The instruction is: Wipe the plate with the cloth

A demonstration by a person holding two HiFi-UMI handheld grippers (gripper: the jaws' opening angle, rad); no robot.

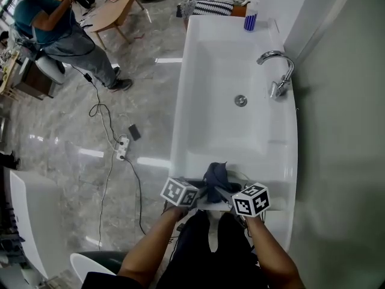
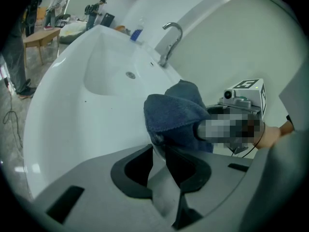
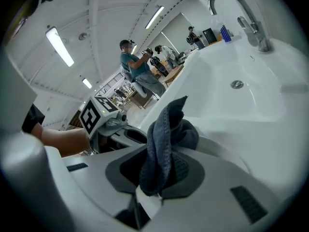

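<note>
A dark blue cloth [image 1: 215,176] is bunched between my two grippers at the sink counter's near edge. My right gripper [image 1: 220,191] is shut on the cloth [image 3: 166,139], which stands up out of its jaws. Beneath the cloth lies a white plate [image 1: 242,177], whose rim [image 3: 227,153] curves past on the right. My left gripper [image 1: 201,195] comes in from the left. In the left gripper view its jaws pinch the plate's thin edge [image 2: 160,170], with the cloth [image 2: 174,115] draped just beyond. Most of the plate is hidden.
The white basin [image 1: 222,71] stretches away, with a drain [image 1: 240,100] and a chrome faucet [image 1: 277,71] at its right. A blue cup [image 1: 250,21] stands at the far end. On the floor to the left are cables [image 1: 120,146] and a seated person [image 1: 54,23].
</note>
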